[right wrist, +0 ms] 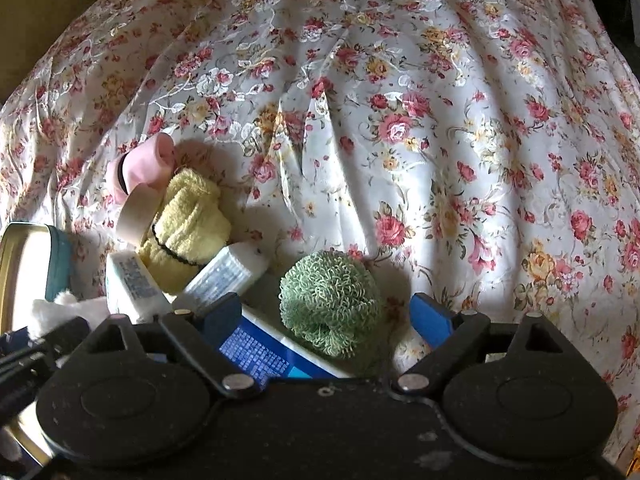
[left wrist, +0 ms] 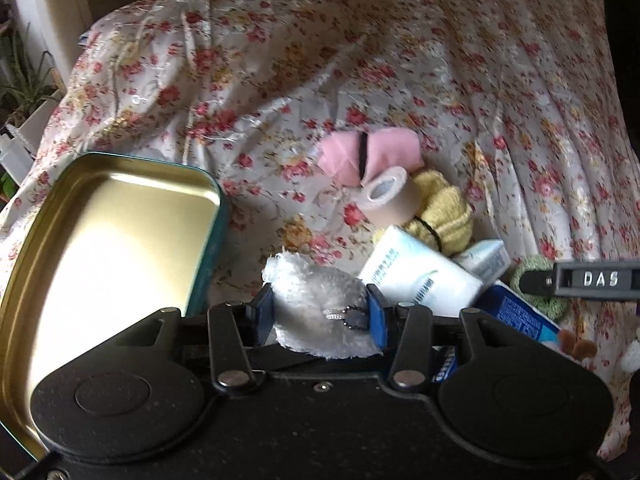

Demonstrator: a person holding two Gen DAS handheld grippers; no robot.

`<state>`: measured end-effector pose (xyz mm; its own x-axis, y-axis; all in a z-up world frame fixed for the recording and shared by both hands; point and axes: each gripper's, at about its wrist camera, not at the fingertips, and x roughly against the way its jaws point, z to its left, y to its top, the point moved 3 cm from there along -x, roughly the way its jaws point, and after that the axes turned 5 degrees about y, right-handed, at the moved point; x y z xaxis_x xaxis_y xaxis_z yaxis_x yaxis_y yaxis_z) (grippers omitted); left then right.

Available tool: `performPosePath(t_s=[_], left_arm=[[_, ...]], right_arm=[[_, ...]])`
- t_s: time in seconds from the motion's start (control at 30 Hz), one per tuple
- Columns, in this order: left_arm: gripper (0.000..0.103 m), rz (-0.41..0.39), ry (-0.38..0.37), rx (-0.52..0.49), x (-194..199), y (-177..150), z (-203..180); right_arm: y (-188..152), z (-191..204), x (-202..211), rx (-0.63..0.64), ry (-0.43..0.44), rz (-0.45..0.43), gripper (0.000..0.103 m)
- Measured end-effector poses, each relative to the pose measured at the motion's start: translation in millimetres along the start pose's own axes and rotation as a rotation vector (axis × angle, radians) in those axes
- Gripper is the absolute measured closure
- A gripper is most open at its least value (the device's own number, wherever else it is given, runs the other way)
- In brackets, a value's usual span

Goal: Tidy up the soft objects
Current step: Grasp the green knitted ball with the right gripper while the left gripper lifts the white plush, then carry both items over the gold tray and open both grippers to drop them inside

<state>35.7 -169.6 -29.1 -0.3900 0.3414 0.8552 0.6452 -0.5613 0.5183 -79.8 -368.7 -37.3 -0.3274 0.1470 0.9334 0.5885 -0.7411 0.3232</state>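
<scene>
Wide open room on the flowered sheet far and right of the pile; sheet edge dropping away at far left beside a potted plant.

Open tin at near left, gold inside, teal outside, nothing in it.

Left tongs closed on a white fluffy cloth, blue pads pressing it from both sides, held just right of the tin's near corner; a small metal clip on the cloth by the right pad.

Right tongs spread wide, gripping nothing, one pad on each side of a green curly scrunchie without clearly touching it; left pad over a blue box lying under the scrunchie.

Heaped between tin and scrunchie: a pink roll with a black band farthest off, a roll of beige tape touching it, a yellow towel tied with a black band just behind the tape, a white tissue packet and a small white packet leaning against the towel.
</scene>
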Motion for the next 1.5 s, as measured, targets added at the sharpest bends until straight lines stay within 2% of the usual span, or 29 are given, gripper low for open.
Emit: performPosePath(t_s=[0.03,0.13,0.17,0.23,0.27,0.5,0.63,1.03,1.23,1.5], left_arm=[[0.057,-0.004,0.001,0.008,1,1,2],[0.057,-0.016,0.007,0.033,5,4,10],[0.057,-0.021,0.007,0.04,7,5,12],[0.057,-0.025,0.009,0.05,9,6,15],[0.057,-0.026,0.011,0.054,10,6,16],[0.057,-0.061,0.029,0.05,19,7,22],[0.057,-0.076,0.028,0.063,25,8,28],[0.057,-0.092,0.066,0.15,40,9,63],[0.057,-0.095,0.122,0.194,48,7,85],[0.057,-0.067,0.239,0.272,57,1,124]], right_arm=[[0,0,0,0.001,-0.001,0.002,0.017],[-1,1,-6,0.001,-0.002,0.021,0.031],[-2,1,-8,-0.001,0.001,0.025,0.039],[-1,-1,-8,-0.011,-0.002,0.018,0.043],[0,-2,-7,-0.015,-0.005,0.015,0.051],[6,-11,0,-0.07,0.028,-0.028,0.055],[10,-14,13,-0.088,0.045,-0.092,0.056],[12,-15,33,-0.111,0.095,-0.207,0.057],[11,-9,41,-0.091,0.121,-0.252,0.057],[8,-1,48,-0.055,0.148,-0.282,0.057]])
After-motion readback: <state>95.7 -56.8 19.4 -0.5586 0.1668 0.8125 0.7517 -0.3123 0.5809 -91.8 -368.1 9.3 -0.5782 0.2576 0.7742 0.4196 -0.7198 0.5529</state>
